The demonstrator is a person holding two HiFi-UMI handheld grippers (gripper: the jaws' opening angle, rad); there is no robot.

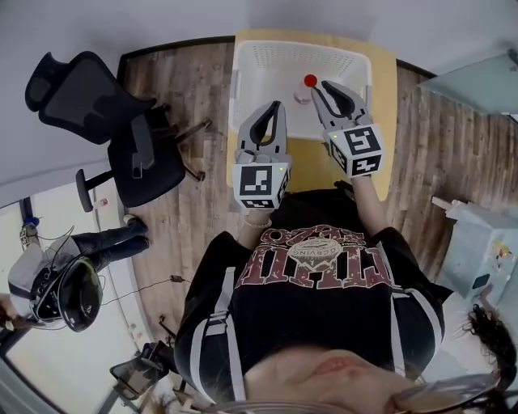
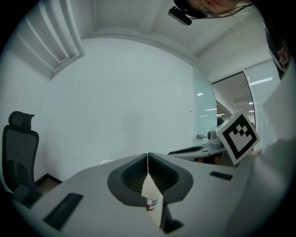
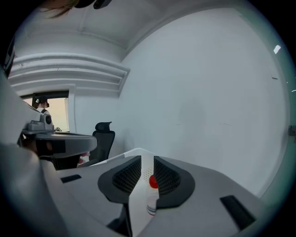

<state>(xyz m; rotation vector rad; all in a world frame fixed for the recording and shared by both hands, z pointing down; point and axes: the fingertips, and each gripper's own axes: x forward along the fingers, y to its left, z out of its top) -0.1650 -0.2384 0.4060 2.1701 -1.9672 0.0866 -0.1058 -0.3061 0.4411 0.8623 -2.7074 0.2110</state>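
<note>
plain pale walls [image 1: 121,24] above a wood-plank floor [image 1: 186,234] — a black office chair [image 1: 121,137] at the left, a light wooden table [image 1: 385,89] against the wall.

Pretty even light in here, soft white from overhead, nothing harsh. The white basket [image 1: 267,73] nearly blows out against the tabletop [image 1: 384,93], and the shadow under the chair [image 1: 121,133] is faint. The head view bends hard at its edges, with the floor [image 1: 186,89] curving round. Both gripper views sit in a round fisheye frame with black corners. Up close, the left gripper [image 2: 148,155] and right gripper [image 3: 147,160] look soft and a bit out of focus. Strip lights glint in the glass panel [image 2: 231,99].
</note>
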